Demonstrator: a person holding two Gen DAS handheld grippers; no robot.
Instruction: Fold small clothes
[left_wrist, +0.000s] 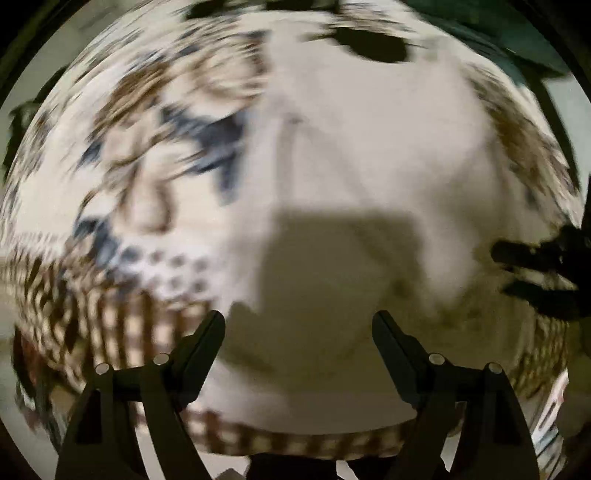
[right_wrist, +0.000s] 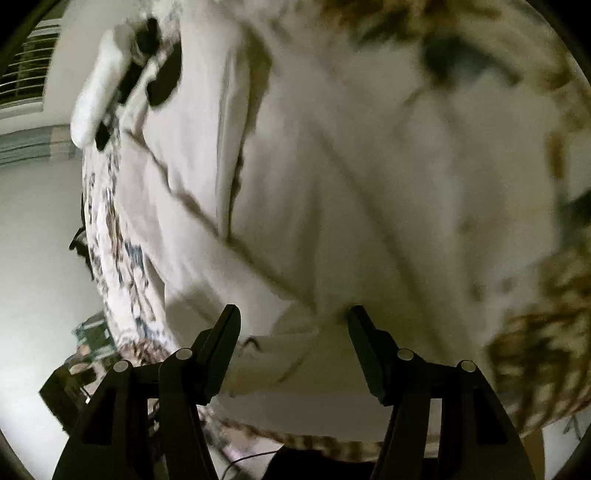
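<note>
In the left wrist view, the left claw (left_wrist: 298, 321) points down with its two dark fingers (left_wrist: 207, 347) spread wide and nothing between them. Under it lies a pale garment (left_wrist: 351, 177), smooth and plain, with the claw's own shadow (left_wrist: 332, 258) cast on the cloth just ahead of the fingertips. The garment rests on a patterned cloth (left_wrist: 122, 306) with brown checks along the near edge and blue and brown blotches further left. At the right edge of this view the dark tips of the right claw (left_wrist: 535, 271) reach in over the cloth. The whole picture is blurred, so fine detail is lost.

In the right wrist view, the right claw (right_wrist: 293, 319) stands about half spread. A folded edge of the pale garment (right_wrist: 332, 184) lies between its fingers, but whether the pads press on it I cannot tell. Creases and a seam run across the cloth beyond. Further off, at upper left, the left claw (right_wrist: 129, 85), white-bodied with dark parts, hangs over the garment's far end. The patterned cloth (right_wrist: 122, 258) shows along the left edge, with a pale wall (right_wrist: 37, 221) and a window blind (right_wrist: 26, 74) behind.
</note>
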